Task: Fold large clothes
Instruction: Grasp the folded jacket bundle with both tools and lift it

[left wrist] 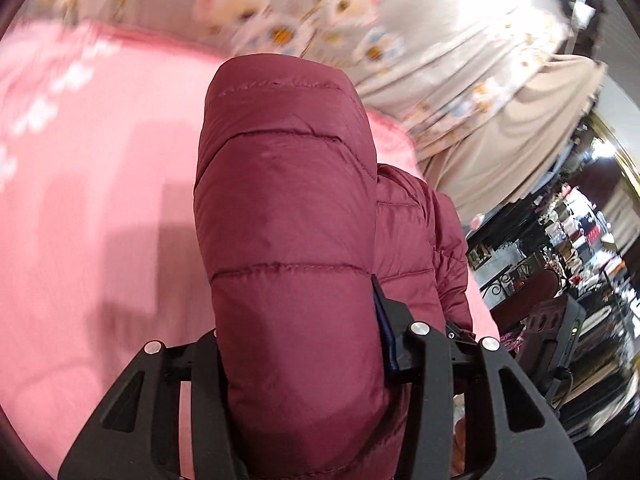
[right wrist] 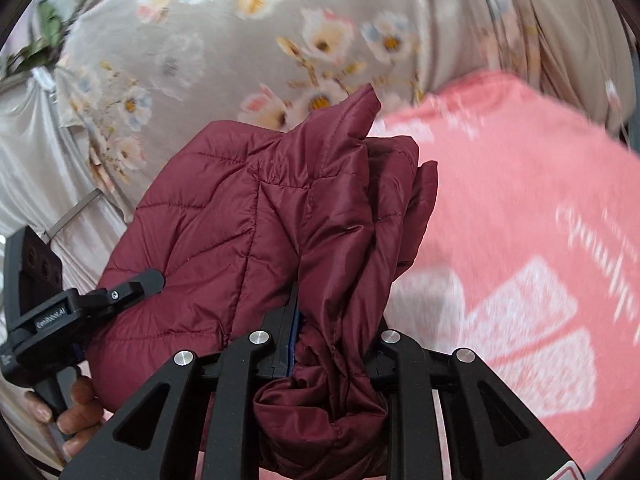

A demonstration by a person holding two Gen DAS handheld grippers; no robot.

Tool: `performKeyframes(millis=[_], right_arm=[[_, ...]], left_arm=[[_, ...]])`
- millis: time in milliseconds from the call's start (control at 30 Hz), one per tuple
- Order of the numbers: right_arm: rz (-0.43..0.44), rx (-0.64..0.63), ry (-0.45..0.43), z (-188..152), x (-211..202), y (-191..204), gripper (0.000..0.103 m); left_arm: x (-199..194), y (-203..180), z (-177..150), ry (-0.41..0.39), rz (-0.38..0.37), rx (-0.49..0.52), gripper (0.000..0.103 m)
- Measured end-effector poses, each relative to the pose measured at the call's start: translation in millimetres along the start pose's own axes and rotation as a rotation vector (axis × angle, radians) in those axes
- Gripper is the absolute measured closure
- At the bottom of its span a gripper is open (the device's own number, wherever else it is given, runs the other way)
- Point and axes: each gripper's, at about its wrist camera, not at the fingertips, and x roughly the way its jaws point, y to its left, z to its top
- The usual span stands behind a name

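A maroon quilted puffer jacket [left wrist: 288,208] is held up above a pink blanket [left wrist: 92,184]. My left gripper [left wrist: 304,344] is shut on a thick padded part of the jacket, which bulges between the jaws and hides the fingertips. My right gripper [right wrist: 332,344] is shut on bunched jacket fabric [right wrist: 280,216]. In the right wrist view the left gripper [right wrist: 132,288] shows at the left edge, clamped on the jacket's side, with the person's hand [right wrist: 76,408] below it.
The pink blanket with white print [right wrist: 520,260] covers the bed under the jacket. A beige floral curtain [right wrist: 240,40] hangs behind. A dark cluttered shelf area [left wrist: 560,248] lies at the right in the left wrist view.
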Motion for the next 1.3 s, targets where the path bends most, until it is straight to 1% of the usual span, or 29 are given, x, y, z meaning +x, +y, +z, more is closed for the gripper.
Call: performKeyframes(millis=[133, 233, 400, 633, 800, 900, 1000, 1067, 1133, 1300], right_arm=[[-0.012, -0.109, -0.113, 25, -18, 31, 0.083], [-0.007, -0.173, -0.184, 41, -30, 49, 0.083], [0.025, -0.259, -0.271, 62, -44, 77, 0.083], [0.095, -0.37, -0.39, 83, -57, 126, 0.083], [0.144, -0.422, -0.455, 94, -54, 157, 0.083], [0.17, -0.433, -0.47, 100, -43, 171, 0.083], [0.202, -0.429, -0.461, 104, -20, 180, 0.083], [0.204, -0.433, -0.449, 104, -3, 185, 0.083], [0.207, -0.425, -0.42, 103, 19, 186, 0.083], [0.201, -0.388, -0.331, 95, 80, 181, 0.083]], left_arm=[[-36, -20, 19, -0.106, -0.015, 0.076, 0.061], [-60, -32, 33, -0.183, -0.021, 0.124, 0.061], [-98, -45, 49, -0.298, -0.024, 0.186, 0.06], [-152, -31, 60, -0.424, -0.046, 0.237, 0.06], [-180, -20, 73, -0.521, -0.063, 0.278, 0.06], [-194, -8, 80, -0.566, -0.069, 0.298, 0.06], [-199, 7, 90, -0.589, -0.068, 0.299, 0.059], [-200, 20, 96, -0.596, -0.063, 0.289, 0.059], [-195, 35, 102, -0.593, -0.056, 0.274, 0.059], [-167, 76, 116, -0.544, -0.017, 0.236, 0.058]])
